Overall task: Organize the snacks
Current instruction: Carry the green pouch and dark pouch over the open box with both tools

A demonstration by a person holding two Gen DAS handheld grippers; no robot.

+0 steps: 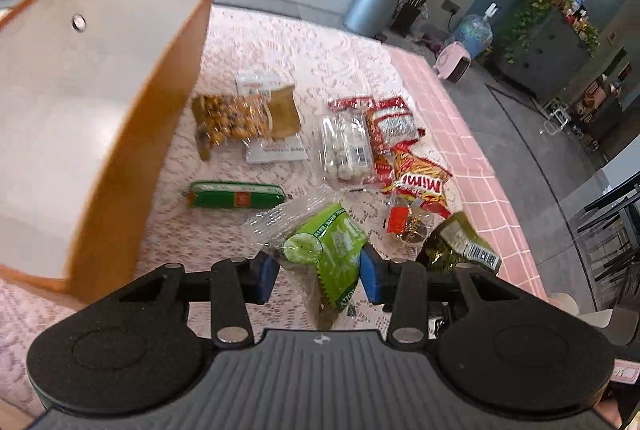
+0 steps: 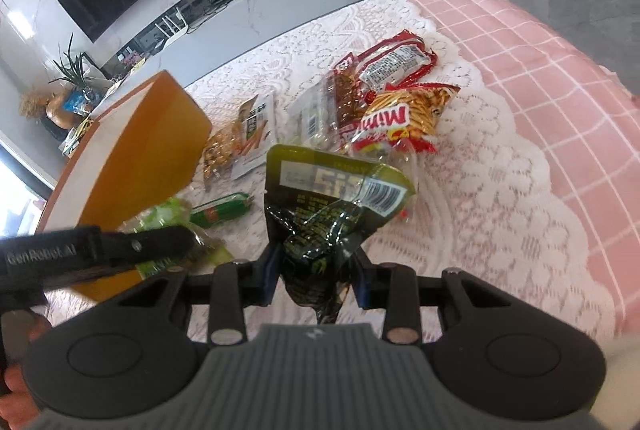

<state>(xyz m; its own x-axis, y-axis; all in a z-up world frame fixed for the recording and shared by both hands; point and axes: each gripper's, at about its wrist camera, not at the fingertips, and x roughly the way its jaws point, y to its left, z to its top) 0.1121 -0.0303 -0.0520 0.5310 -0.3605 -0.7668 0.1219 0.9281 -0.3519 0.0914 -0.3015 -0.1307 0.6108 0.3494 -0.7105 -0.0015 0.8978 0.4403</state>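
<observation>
Both packs up, box lies left of both grippers.
L gripper (image 1: 320,276) clamped on green pack (image 1: 328,250), nearer box (image 1: 132,165); R gripper (image 2: 316,280) clamped on dark pack (image 2: 324,226), farther right.

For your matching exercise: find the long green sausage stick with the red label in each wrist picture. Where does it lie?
Left wrist view: the green sausage stick lies left of centre on the lace cloth, beside the orange box.
Right wrist view: it lies lower left, partly hidden.
Shared landmark: the orange box.
</observation>
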